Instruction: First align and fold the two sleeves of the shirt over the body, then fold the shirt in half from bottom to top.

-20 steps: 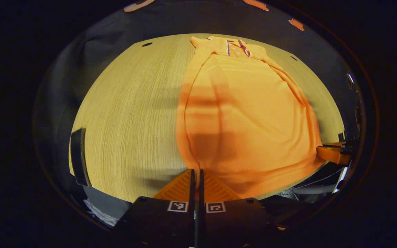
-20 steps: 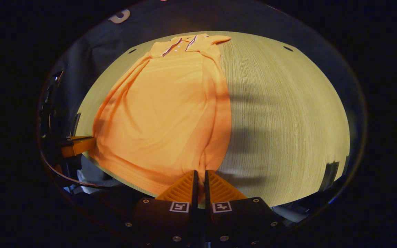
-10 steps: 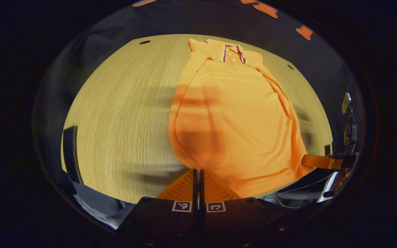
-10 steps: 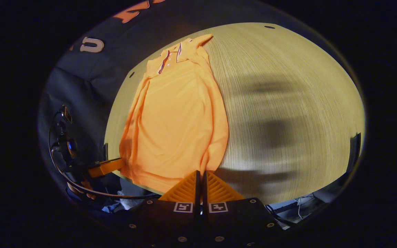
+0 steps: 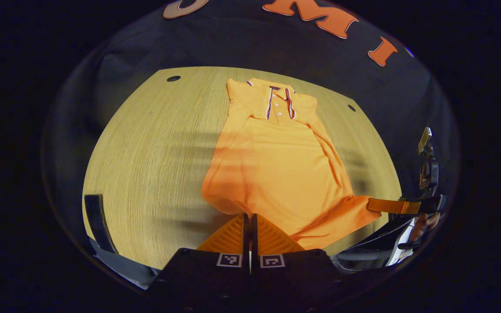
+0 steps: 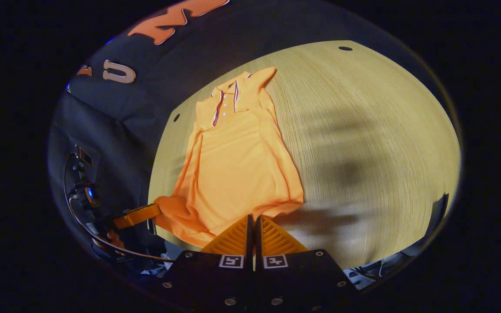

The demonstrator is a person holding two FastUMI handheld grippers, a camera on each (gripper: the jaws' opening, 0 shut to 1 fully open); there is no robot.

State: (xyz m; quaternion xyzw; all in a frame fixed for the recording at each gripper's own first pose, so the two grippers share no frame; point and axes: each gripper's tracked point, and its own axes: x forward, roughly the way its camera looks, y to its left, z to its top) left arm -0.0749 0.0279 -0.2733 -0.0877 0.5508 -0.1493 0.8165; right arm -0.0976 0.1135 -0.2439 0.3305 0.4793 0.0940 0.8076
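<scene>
In the left gripper view, a dark curved object point(image 5: 98, 217) is sitting at the table's near left edge, and the wooden table point(image 5: 155, 156) is stretching away bare toward the shirt. The orange shirt point(image 5: 276, 161) is lying lengthwise on the table with its collar point(image 5: 278, 102) at the far end and its sleeves folded in over the body. The left gripper point(image 5: 250, 217) is sitting at the shirt's near left hem corner, its fingers pressed together with the hem cloth running down into the slit between them. Farther right, the other gripper is gripping the opposite hem corner, where the cloth is bunching, and a hand point(image 5: 424, 221) is holding that tool. In the right gripper view, the other gripper is showing at the left, touching the rumpled hem corner. The shirt point(image 6: 237, 165) is lying ahead and to the left of the right gripper point(image 6: 253, 219), whose fingers are closed together on the near hem corner. To the right, the table point(image 6: 363, 143) is lying bare and shadowed.
</scene>
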